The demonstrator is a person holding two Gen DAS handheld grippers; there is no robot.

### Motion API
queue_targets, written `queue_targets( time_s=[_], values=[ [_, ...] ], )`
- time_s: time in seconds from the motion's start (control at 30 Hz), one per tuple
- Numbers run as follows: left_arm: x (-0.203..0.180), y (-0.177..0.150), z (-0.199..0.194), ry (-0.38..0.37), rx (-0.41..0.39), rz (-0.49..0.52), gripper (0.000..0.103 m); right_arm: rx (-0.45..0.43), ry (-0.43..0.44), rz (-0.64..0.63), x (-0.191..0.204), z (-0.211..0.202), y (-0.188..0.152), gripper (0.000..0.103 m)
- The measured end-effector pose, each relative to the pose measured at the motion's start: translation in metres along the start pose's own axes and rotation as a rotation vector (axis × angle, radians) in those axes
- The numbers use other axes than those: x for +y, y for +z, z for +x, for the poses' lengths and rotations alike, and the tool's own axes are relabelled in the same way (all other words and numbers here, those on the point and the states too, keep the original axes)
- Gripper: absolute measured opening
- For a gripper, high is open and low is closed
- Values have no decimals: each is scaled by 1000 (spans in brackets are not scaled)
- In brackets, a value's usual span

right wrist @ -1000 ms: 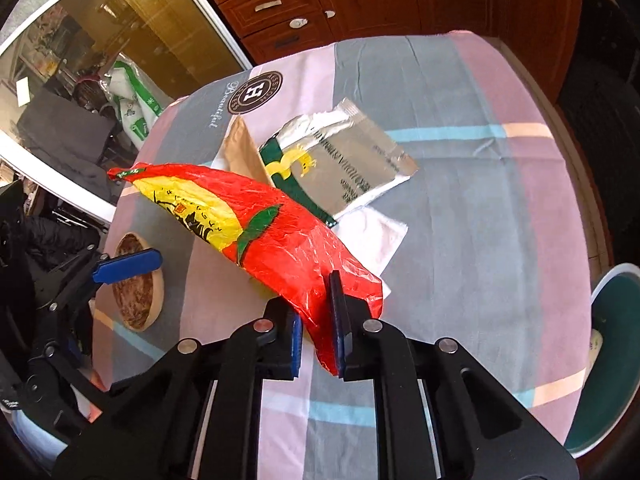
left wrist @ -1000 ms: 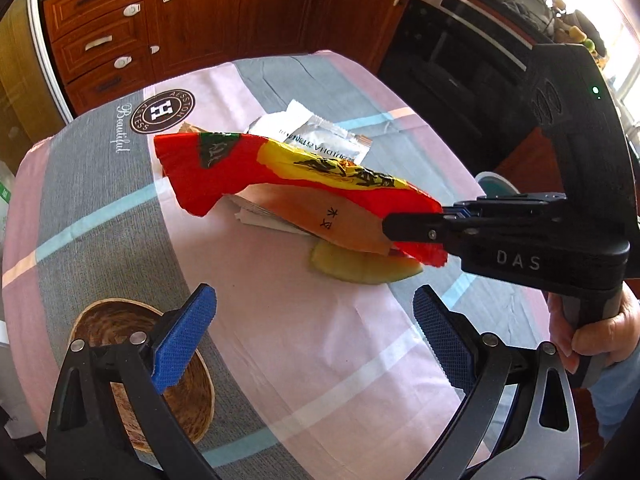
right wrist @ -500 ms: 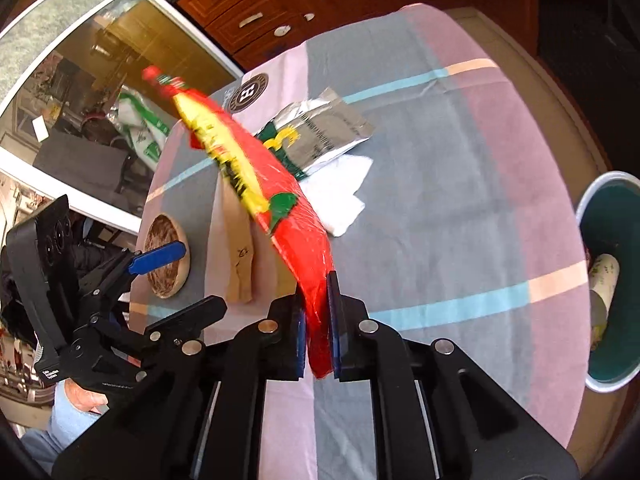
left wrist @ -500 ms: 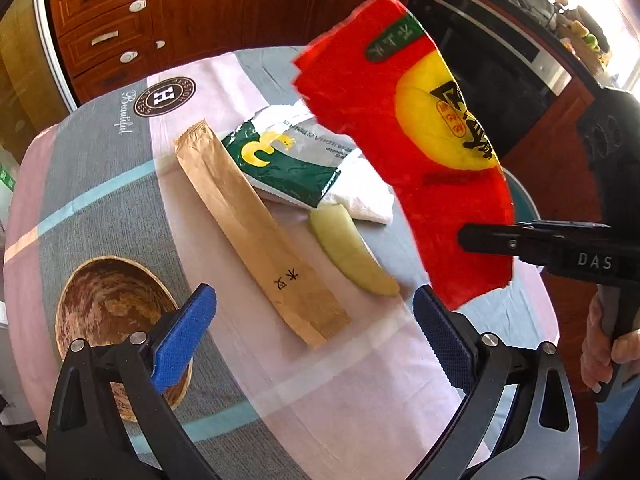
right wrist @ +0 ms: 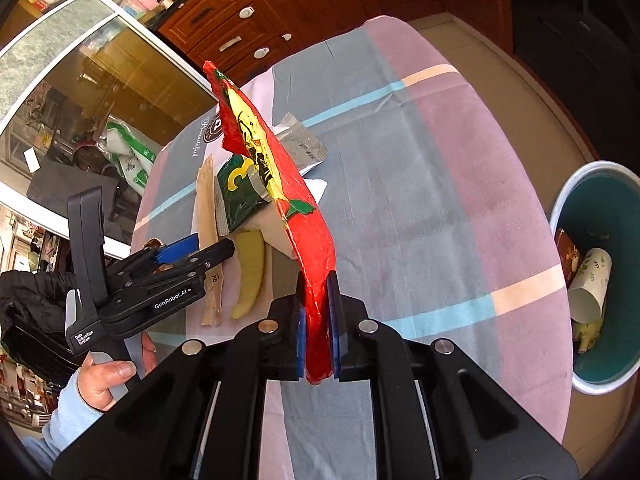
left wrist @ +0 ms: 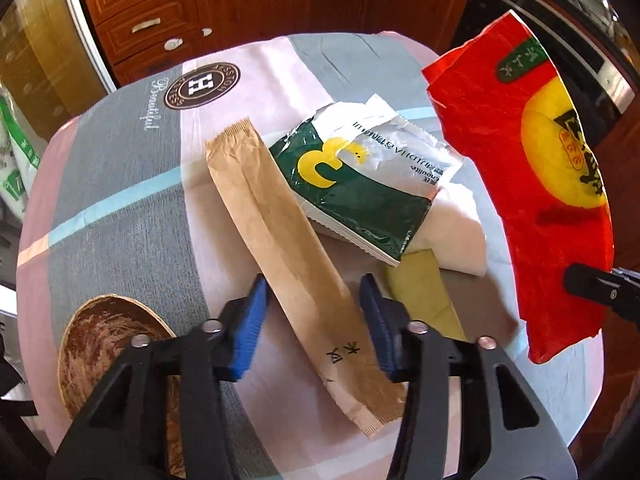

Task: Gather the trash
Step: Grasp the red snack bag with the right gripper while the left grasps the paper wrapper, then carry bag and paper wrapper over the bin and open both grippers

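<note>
Left wrist view. Against half a second ago, the left tool (left wrist: 312, 320) has dropped close to the surface (left wrist: 120, 184) and its blue pads (left wrist: 250, 328) have narrowed from a wide spread to a partial gap. They now straddle the brown paper sleeve (left wrist: 280, 232), one pad on each long side; contact with the paper cannot be told. Sleeve lies flat, running from under the tool away to the far left. Just right of it, beyond the right pad: yellow-green peel (left wrist: 424, 288), white napkin (left wrist: 456, 236), and on top of those the green-and-silver packet (left wrist: 360, 192). Woven bowl (left wrist: 100, 344) sits near left of the tool. The red wrapper (left wrist: 520, 184) has shifted further right and hangs in the air, clear of the surface, pinched low at its edge by the right tool (left wrist: 600, 288).

Right wrist view. The wrapper (right wrist: 296, 200) stands more upright than before. Right tool (right wrist: 316, 340) pressed together on its lower end; the wrapper rises up and away from the pads. Left tool (right wrist: 196, 256) is now forward at left, low over the sleeve (right wrist: 208, 216), peel (right wrist: 250, 276) beside it. Teal bin (right wrist: 592, 240) stands on the floor far right of the tool, a paper cup (right wrist: 592, 284) inside.
</note>
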State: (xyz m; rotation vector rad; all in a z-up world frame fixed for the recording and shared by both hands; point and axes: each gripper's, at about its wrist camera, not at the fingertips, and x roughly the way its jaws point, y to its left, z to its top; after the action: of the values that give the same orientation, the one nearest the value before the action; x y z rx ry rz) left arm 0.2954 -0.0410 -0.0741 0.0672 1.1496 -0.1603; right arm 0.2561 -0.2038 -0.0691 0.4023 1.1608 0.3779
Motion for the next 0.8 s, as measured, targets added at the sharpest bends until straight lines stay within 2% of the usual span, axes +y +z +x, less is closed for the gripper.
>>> queue_targets(
  time_s=[0.1,0.17,0.3,0.53,0.8],
  values=[
    [-4,-7,-5,-43,16,20,12,-3,9,9,-1,1,-2,9],
    [-9,-14,-10,-67,25,40,10,-10,12,15,-1,-2,-5,9],
    [-23,-33,-26,-97,16,84,9,-29,20,31,-4,-15,-13,9],
    [-34,-61,-69,-145,-27,72,9,-58,49,73,-12,-42,-37,9],
    [-71,-69,-109,-170,-77,141,9,-121,63,106,-25,-83,-64,9]
  ],
)
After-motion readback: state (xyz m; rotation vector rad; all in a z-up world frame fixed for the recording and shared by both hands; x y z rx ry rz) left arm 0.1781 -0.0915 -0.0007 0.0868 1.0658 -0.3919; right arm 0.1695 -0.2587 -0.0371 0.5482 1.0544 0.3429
